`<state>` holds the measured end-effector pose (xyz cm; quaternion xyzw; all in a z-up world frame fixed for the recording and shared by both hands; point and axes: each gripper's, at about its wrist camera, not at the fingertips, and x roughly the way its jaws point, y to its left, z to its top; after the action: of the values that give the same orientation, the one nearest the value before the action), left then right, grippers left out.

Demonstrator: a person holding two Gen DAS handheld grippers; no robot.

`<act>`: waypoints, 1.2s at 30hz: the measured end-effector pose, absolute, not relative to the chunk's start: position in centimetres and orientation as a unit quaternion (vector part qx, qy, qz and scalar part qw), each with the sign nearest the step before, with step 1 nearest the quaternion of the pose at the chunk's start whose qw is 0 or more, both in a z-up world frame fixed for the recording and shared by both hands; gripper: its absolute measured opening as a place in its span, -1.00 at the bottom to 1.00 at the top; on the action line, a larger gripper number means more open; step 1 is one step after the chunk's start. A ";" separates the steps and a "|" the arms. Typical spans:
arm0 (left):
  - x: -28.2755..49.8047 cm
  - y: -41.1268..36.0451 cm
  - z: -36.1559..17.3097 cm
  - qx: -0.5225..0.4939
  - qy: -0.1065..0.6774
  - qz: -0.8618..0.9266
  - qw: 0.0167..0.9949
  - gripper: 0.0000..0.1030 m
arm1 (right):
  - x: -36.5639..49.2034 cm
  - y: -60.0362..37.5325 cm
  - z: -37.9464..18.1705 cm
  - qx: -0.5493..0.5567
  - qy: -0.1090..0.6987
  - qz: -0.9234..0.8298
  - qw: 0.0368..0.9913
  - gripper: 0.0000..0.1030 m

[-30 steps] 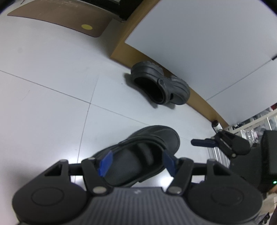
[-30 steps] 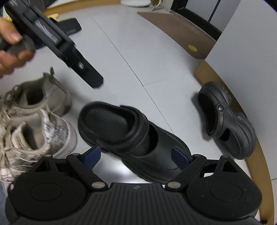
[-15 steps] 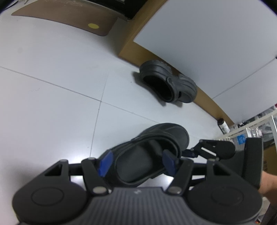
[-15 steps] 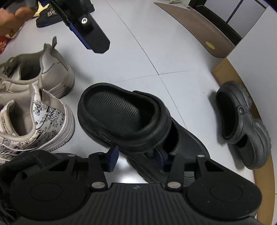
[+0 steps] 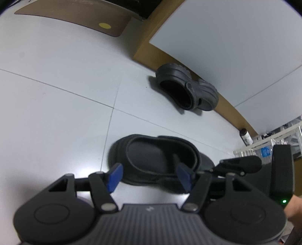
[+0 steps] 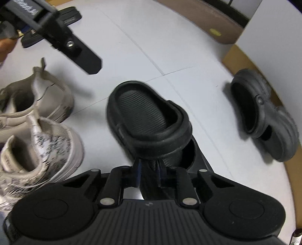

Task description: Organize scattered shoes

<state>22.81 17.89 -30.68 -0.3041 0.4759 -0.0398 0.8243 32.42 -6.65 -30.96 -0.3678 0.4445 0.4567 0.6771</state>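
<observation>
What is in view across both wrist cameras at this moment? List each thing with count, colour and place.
black clog: one, black, mid-floor, its side wall pinched by the right gripper
grey clog: one, dark grey, on its side by the tan baseboard
sneakers: two, off-white, one with black print, on the floor left of the black clog
slides: dark, count unclear, far upper left
mat: one, brown with a yellow dot, far floor
bottle: one, small, dark cap, by the wall
floor: white tiles
left gripper: blue pads, open, above the black clog
right gripper: has just closed on the black clog
hand: on the left gripper's handle
</observation>
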 end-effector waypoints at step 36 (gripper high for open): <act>22.3 19.2 -31.5 -0.317 0.474 -0.019 0.822 0.30 | 37.9 -4.4 -33.6 -0.225 0.594 0.182 0.751 0.76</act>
<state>22.30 19.24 -31.53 -0.3165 0.4736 -0.0187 0.8217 37.92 -4.41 -33.57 -0.2247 0.5940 0.1820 0.7507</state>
